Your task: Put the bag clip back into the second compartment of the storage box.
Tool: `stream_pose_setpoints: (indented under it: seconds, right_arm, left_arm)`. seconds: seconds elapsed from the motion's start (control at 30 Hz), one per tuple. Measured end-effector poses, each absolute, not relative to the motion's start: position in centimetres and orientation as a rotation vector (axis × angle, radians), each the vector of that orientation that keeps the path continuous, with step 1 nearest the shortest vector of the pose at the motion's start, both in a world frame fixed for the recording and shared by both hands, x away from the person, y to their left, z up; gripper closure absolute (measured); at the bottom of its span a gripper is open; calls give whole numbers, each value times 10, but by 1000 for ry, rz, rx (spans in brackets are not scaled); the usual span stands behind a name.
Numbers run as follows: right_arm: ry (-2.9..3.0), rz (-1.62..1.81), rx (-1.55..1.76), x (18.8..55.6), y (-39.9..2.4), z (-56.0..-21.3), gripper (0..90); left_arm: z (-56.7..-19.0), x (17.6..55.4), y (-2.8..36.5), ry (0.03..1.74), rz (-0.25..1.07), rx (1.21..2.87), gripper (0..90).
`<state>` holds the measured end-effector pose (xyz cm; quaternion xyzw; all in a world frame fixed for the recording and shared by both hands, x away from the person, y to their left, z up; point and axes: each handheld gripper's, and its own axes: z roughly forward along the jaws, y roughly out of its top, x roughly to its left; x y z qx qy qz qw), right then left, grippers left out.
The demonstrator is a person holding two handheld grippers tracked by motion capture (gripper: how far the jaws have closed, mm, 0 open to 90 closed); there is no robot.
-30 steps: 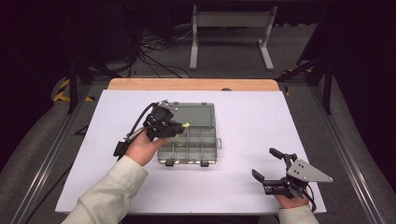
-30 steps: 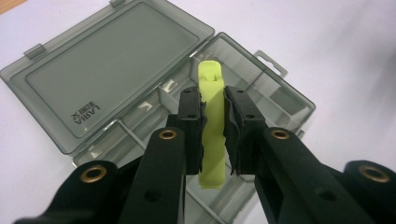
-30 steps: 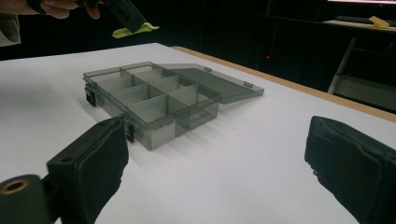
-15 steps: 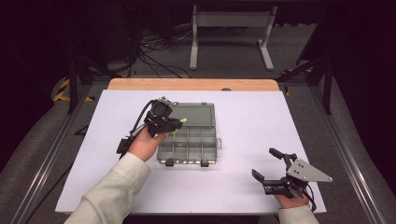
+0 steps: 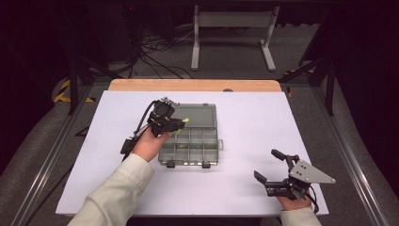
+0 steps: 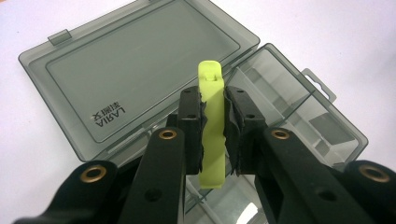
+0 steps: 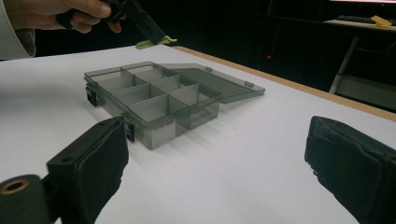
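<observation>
At the centre of the high view, a smoky plastic box (image 5: 190,143) lies on the white table (image 5: 254,122) with its lid (image 5: 200,115) folded back. Over its upper-left corner the left gripper (image 5: 181,123) pinches a lime-green clip (image 6: 211,123). Lower right, the right gripper (image 5: 269,167) rests, jaws spread wide, holding nothing.

Overhead and gripper views (close) share organizer box (image 5: 190,136).

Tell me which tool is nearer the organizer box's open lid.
Left. The left tool hovers at the open lid; the right tool sits off toward the table's near right corner.
</observation>
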<state>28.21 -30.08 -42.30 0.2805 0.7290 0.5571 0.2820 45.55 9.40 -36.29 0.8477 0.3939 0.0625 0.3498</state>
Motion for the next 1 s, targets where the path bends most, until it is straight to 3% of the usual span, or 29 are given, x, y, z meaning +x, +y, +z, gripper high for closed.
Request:
stream_pose_setpoints:
  seconds: [1.0]
  right_arm:
    - [1959, 1487, 744, 282, -300, -422, 72]
  left_arm:
    - [-394, 462, 90, 1076, 92, 2198, 773]
